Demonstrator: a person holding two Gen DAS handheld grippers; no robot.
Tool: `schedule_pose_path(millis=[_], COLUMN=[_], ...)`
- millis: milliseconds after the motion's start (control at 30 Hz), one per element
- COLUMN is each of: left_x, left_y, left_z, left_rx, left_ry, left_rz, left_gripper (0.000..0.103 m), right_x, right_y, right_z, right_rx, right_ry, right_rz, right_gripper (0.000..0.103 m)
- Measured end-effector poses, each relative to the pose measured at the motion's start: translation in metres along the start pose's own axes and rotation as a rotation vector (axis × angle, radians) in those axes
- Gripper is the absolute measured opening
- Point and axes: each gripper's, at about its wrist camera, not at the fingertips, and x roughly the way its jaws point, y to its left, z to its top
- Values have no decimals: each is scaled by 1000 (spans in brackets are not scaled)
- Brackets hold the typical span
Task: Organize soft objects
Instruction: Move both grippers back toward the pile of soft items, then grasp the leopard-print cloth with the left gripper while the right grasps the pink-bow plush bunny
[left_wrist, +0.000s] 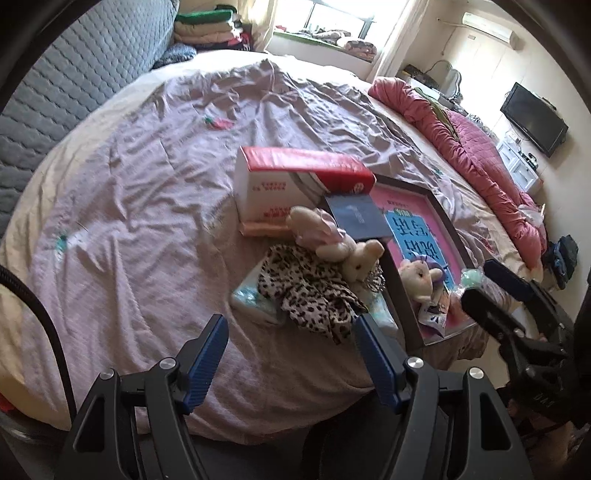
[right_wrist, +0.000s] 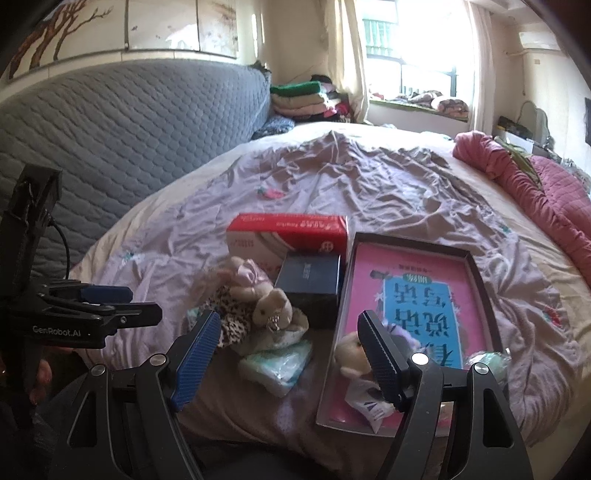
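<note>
Two hand-held grippers hang over the near edge of a bed covered in a wrinkled lilac sheet (left_wrist: 147, 192). Furthest left, the left gripper (left_wrist: 291, 354) has its blue-padded jaws spread apart with nothing between them, just short of a leopard-print cloth (left_wrist: 306, 291). That cloth lies over a pale plastic-wrapped pack (left_wrist: 251, 295). A cream plush rabbit in a pink dress (left_wrist: 332, 240) rests on the cloth. Behind it stands a red and white box (left_wrist: 295, 173), with a dark blue box (right_wrist: 310, 284) just to its right. Further right sits a shallow dark-rimmed tray (right_wrist: 480, 280) with a pink and blue printed base. Inside its near end lies a second small plush toy (left_wrist: 417, 277), possibly with purple trim, beside a pale green item too blurred to name. The right gripper (right_wrist: 288, 350) hovers over the tray's near left corner, jaws wide apart and empty.
</note>
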Motion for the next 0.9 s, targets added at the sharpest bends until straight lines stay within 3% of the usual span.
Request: schedule_pose_path(millis=[433, 600, 800, 900], left_x=[45, 62, 75, 81], left_y=[-14, -15, -7, 3], left_z=[3, 3, 6, 7], left_rx=[17, 32, 27, 1], left_ry=[74, 99, 104, 114], left_rz=[-31, -9, 12, -18], left_gripper=[70, 70, 69, 66], right_x=[42, 59, 86, 97], right_y=[-21, -24, -15, -12], right_z=[-5, 1, 6, 8], right_rx=[51, 22, -32, -34], right_ry=[68, 75, 112, 129], right_rz=[-17, -5, 67, 107], right_gripper=[78, 78, 78, 78])
